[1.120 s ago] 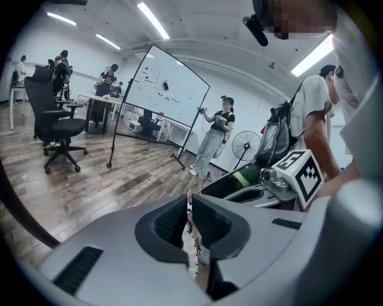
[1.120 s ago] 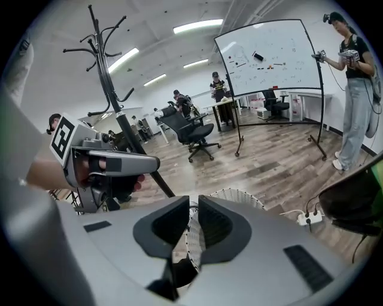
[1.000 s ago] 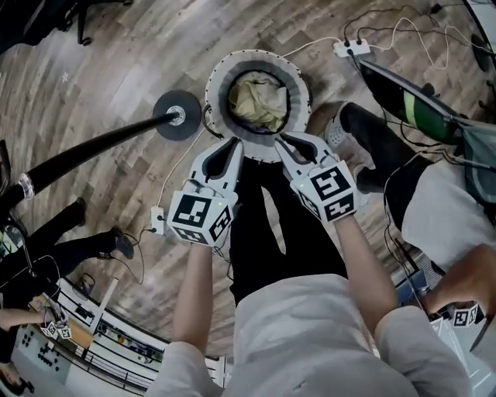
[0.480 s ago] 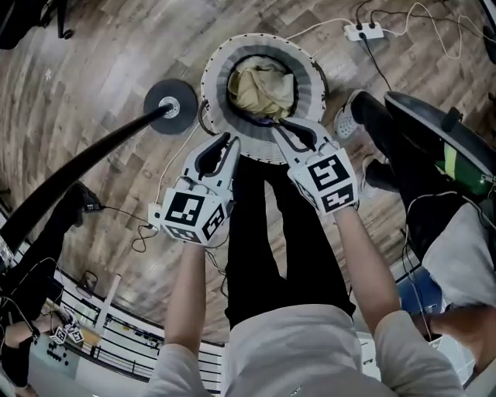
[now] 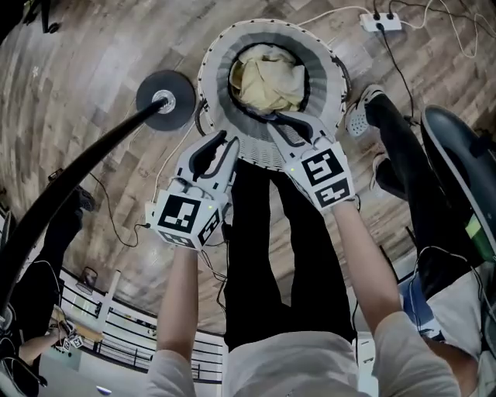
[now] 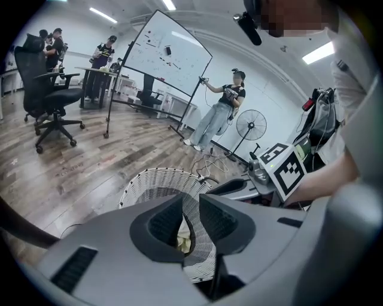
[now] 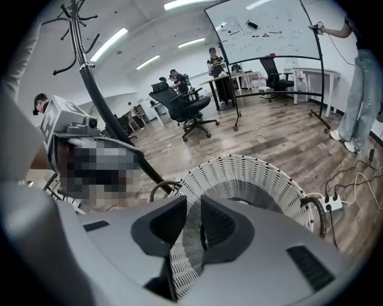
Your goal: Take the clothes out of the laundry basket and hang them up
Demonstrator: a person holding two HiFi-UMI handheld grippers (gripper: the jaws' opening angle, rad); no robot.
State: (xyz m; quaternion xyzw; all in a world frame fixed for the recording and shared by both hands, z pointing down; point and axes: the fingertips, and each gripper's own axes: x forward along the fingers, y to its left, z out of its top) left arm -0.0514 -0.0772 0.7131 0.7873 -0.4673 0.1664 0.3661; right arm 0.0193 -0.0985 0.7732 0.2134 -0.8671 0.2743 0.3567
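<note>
A white wicker laundry basket (image 5: 335,74) stands on the wood floor in front of me, with pale yellow clothes (image 5: 267,77) bunched inside. My left gripper (image 5: 226,142) hovers just before the basket's near rim. Its jaws have just been opening, and nothing is between them. My right gripper (image 5: 277,122) reaches over the near rim; its jaws have also been opening and hold nothing. In the left gripper view, the basket (image 6: 152,182) and a scrap of cloth (image 6: 182,240) show through the gap. The right gripper view looks down at the basket's rim (image 7: 251,173).
A coat stand's round base (image 5: 165,101) sits left of the basket, its dark pole (image 5: 70,174) slanting left. A power strip (image 5: 385,21) and cables lie at the far right. Another person's shoe (image 5: 360,116) is beside the basket. Office chair (image 6: 51,98), whiteboard and fan (image 6: 251,125) stand beyond.
Both grippers have come down toward the basket, which now looks larger and closer. Their jaws have spread apart from nearly shut.
</note>
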